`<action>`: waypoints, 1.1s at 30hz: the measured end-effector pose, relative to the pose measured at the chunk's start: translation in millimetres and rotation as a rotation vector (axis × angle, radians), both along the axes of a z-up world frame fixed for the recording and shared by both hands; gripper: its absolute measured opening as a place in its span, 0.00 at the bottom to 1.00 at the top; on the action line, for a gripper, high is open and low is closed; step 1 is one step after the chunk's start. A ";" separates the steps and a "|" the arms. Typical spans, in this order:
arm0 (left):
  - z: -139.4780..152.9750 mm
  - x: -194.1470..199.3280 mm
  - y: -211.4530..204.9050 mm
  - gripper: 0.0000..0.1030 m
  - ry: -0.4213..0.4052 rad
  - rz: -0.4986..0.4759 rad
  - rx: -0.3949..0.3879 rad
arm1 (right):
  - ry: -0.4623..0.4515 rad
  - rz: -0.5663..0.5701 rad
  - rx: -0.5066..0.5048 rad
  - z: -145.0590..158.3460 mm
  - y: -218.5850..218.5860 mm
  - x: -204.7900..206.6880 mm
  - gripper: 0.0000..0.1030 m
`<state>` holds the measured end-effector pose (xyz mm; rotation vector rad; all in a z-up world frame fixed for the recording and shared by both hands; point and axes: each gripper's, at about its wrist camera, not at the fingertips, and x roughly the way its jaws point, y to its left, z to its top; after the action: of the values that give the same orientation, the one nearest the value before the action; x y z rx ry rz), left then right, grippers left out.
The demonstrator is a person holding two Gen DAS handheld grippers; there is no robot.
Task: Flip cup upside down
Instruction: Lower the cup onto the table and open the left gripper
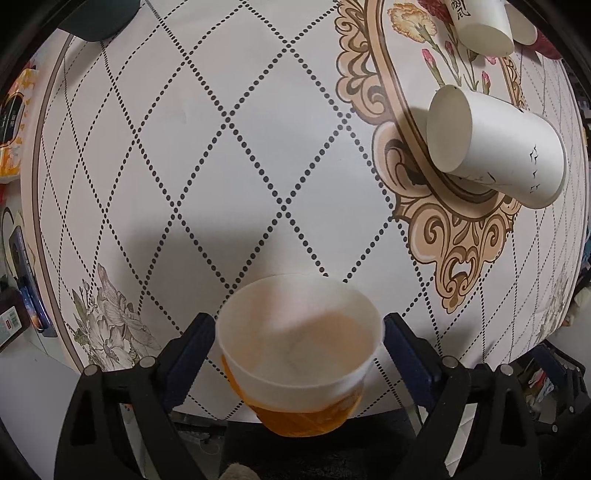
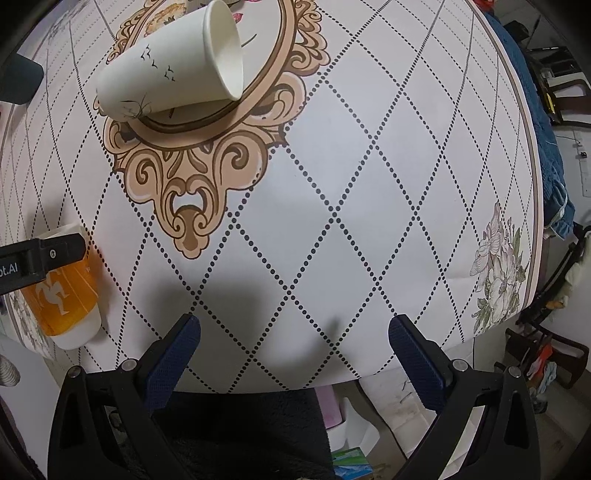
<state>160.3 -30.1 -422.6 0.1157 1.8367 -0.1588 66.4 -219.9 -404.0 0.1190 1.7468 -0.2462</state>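
An orange and white paper cup [image 1: 301, 354] sits between the fingers of my left gripper [image 1: 300, 341], mouth towards the camera, above the near table edge. The jaws stand close to its sides; contact looks likely on the left, less sure on the right. In the right wrist view the same cup [image 2: 68, 291] hangs at the far left, held by the left gripper's finger [image 2: 40, 254]. My right gripper [image 2: 294, 341] is open and empty over the near table edge. A white paper cup with bird marks [image 1: 498, 146] lies on its side on the ornate medallion; it also shows in the right wrist view [image 2: 173, 70].
The round table [image 1: 240, 147] has a white cloth with dotted diamonds. Two more white cups [image 1: 484, 26] lie at the far edge. Boxes and clutter [image 1: 14, 122] lie beyond the left rim. A blue cloth [image 2: 546, 122] and chairs stand to the right.
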 end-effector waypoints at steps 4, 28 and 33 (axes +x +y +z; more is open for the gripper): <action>15.0 -7.9 2.3 0.90 -0.014 0.002 -0.001 | -0.006 -0.001 0.000 5.2 2.2 -2.3 1.00; 150.9 -78.7 73.2 0.90 -0.299 0.056 0.026 | -0.127 -0.011 0.136 96.9 34.7 -24.6 1.00; 156.5 -83.3 113.6 0.90 -0.319 0.118 0.045 | -0.148 0.003 0.183 111.3 59.1 -18.0 1.00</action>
<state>77.0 83.5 -266.2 0.0605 1.5241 -0.0142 48.4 -160.9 -292.6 0.2616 1.6199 -0.0724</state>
